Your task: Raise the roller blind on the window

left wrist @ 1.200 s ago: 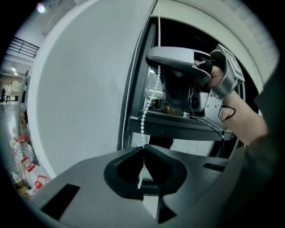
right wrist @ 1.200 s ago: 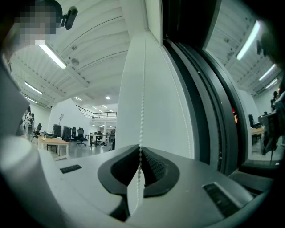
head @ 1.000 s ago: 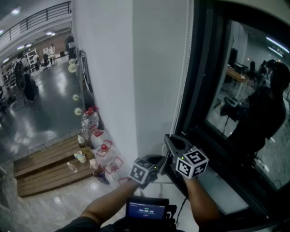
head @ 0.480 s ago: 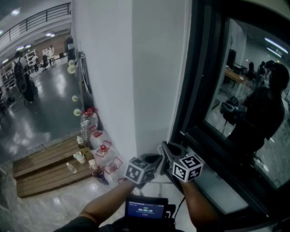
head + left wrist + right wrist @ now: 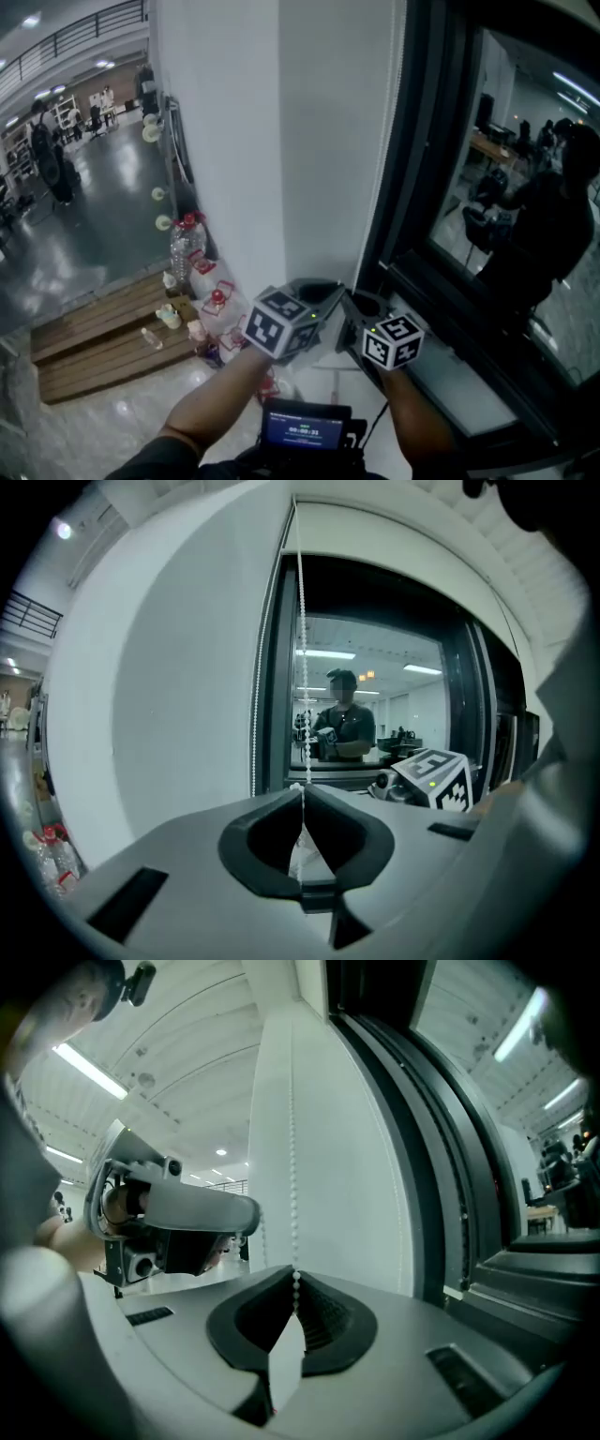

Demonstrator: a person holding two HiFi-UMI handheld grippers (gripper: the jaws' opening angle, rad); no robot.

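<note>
Left gripper view: vertical bead chain [image 5: 302,667] pinched in left claw [image 5: 302,791]; right claw [image 5: 296,1279] pinches it too.

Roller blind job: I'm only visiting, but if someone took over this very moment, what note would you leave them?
Left hand-held gripper: shut on the bead chain by the window.
Right hand-held gripper: also shut on the bead chain, close beside the left one.
Done: both grip the chain.
Left: probably pulling the chain to raise the blind; how far up it is cannot be told.
</note>
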